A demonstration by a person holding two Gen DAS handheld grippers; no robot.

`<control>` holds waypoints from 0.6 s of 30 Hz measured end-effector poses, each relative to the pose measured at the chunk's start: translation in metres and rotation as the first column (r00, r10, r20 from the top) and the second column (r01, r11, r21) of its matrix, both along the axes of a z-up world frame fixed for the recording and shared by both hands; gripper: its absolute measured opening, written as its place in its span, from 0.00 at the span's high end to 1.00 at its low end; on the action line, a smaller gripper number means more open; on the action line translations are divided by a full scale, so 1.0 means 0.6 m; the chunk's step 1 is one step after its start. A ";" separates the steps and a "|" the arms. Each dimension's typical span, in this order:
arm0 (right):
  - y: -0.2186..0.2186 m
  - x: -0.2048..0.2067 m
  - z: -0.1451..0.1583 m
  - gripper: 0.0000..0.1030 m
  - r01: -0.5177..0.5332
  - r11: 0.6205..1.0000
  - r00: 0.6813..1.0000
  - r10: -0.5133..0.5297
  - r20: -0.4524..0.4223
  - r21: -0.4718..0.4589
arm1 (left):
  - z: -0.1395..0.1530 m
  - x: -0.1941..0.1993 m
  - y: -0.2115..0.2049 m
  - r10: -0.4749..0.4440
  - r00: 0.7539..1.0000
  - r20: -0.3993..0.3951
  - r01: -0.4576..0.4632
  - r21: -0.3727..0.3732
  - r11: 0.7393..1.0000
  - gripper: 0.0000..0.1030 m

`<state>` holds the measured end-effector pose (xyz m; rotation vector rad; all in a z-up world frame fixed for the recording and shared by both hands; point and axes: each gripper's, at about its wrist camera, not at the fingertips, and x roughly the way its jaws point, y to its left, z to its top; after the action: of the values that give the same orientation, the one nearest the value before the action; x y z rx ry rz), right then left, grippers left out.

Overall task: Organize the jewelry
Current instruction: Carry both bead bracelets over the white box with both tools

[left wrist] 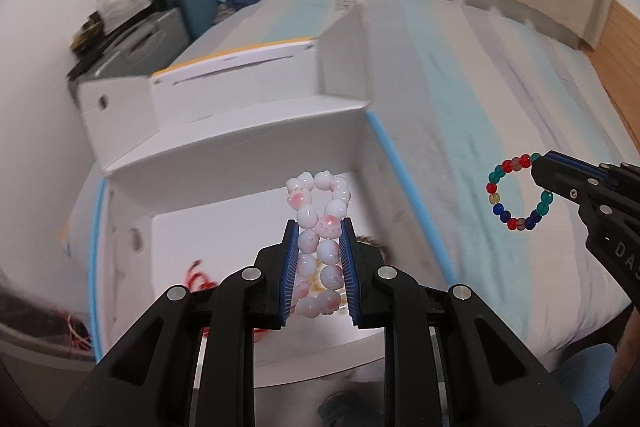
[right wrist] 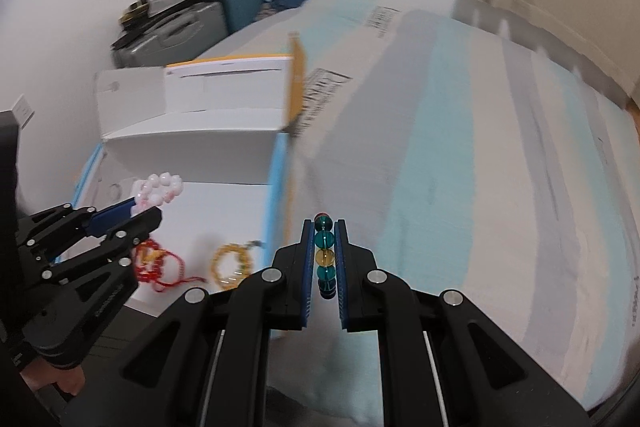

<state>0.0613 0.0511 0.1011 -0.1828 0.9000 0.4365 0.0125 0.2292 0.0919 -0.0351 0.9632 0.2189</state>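
White cardboard box (left wrist: 256, 219), lid flap raised at its far edge, resting on a bed with a pale blue-striped cover (right wrist: 460, 187). On the box floor, near its front edge, lie a red cord bracelet (right wrist: 160, 263) and a yellow bead bracelet (right wrist: 234, 263), just beside each other. Left tongs (left wrist: 319, 263), narrowed, clamp a pink-and-white bead bracelet (left wrist: 320, 227) above the box interior; the doubled strand runs between the pads, its loop projecting beyond the tips. Right tongs (right wrist: 324, 259), almost fully closed, pinch a multicoloured glass-bead bracelet (right wrist: 324, 255) over the bed cover, past the box's right edge; its loop hangs free of the tips. Judged handling: both strands are light, limp and smooth-beaded, liable to roll or slip; grip across two or three beads, not the cord.
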 end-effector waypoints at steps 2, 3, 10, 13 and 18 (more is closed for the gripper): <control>0.033 -0.007 -0.005 0.91 -0.026 1.000 1.000 0.026 -0.007 0.006 | -0.006 -0.010 0.025 0.023 1.000 -0.008 -0.023 -0.001 1.000 0.80; 0.045 -0.010 -0.007 0.91 -0.037 0.999 0.999 0.037 -0.009 0.009 | -0.009 -0.015 0.036 0.030 0.999 -0.012 -0.030 -0.002 1.000 0.81; 0.140 -0.028 -0.036 0.91 -0.110 0.994 0.993 0.110 -0.045 0.012 | -0.038 -0.040 0.126 0.108 0.993 -0.046 -0.109 -0.017 0.994 0.80; 0.171 -0.032 -0.053 0.91 -0.133 0.991 0.989 0.132 -0.066 -0.002 | -0.050 -0.048 0.154 0.132 0.989 -0.061 -0.134 -0.024 0.991 0.80; 0.200 -0.036 -0.081 0.91 -0.147 0.989 0.984 0.145 -0.099 -0.016 | -0.070 -0.053 0.181 0.148 0.985 -0.089 -0.152 -0.032 0.988 0.80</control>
<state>0.0397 0.1711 0.0525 -0.2511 0.9918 0.5753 -0.0196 0.3376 0.0496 -0.1352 1.0525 0.3429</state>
